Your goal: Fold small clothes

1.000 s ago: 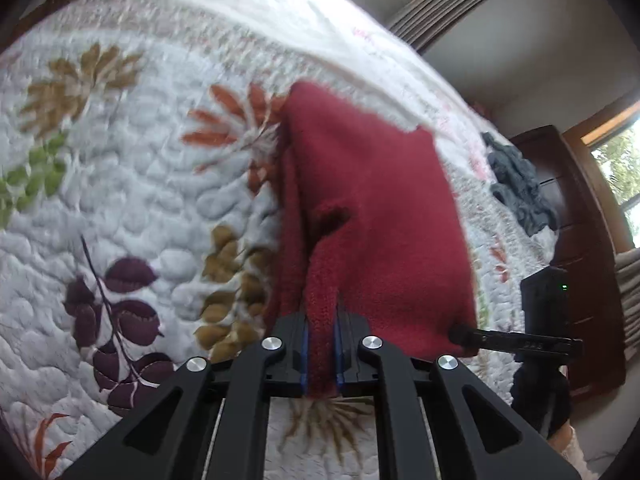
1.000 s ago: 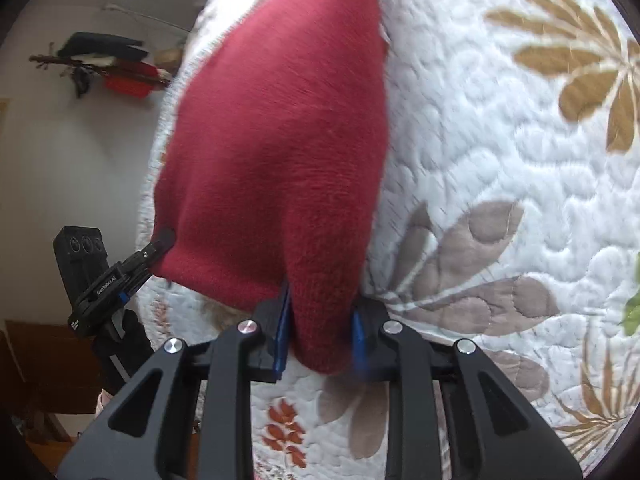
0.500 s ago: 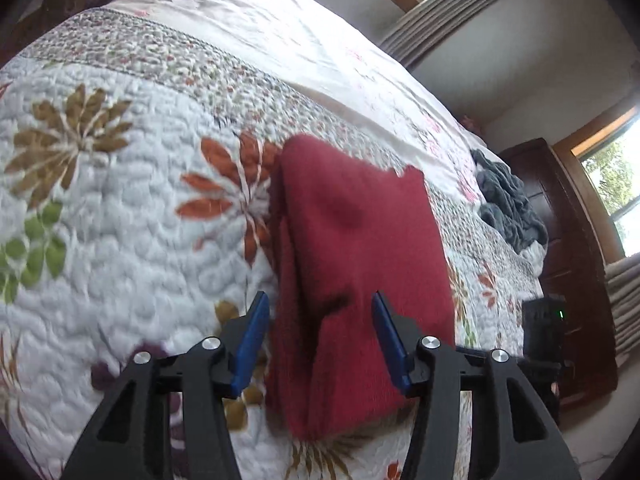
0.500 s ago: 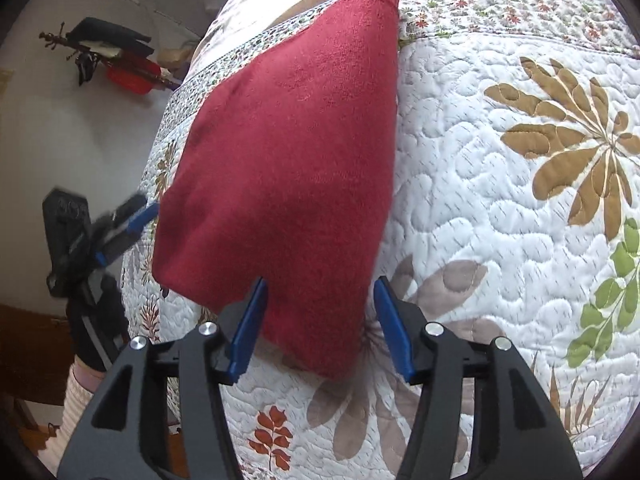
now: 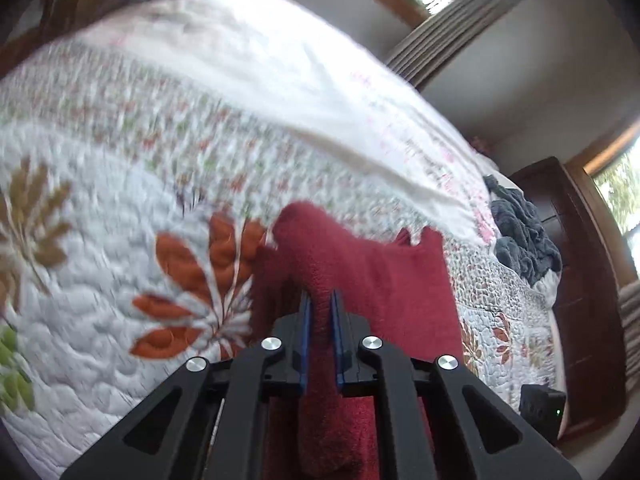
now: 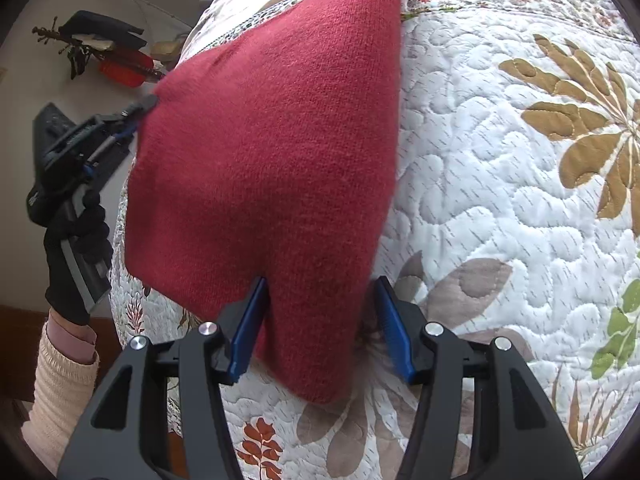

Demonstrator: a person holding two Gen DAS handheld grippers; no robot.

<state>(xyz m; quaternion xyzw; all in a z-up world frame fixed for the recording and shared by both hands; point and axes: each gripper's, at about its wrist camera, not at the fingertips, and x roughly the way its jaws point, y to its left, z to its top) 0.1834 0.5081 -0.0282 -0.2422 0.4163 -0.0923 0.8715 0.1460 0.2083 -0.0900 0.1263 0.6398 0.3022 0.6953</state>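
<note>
Garment: red knit sweater (image 6: pixel 272 168), folded, flat on quilted bed (image 6: pixel 500 208)
L gripper (image 5: pixel 319 304): jaws pinching sweater's near edge
R gripper (image 6: pixel 320 316): jaws spread, straddling sweater's corner
Grey clothes (image 5: pixel 520 236): well beyond sweater

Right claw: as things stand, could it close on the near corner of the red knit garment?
Probably yes. The right claw is open, with the red knit garment corner already between its blue pads and nothing in the way. The left claw is shut on another part.
</note>
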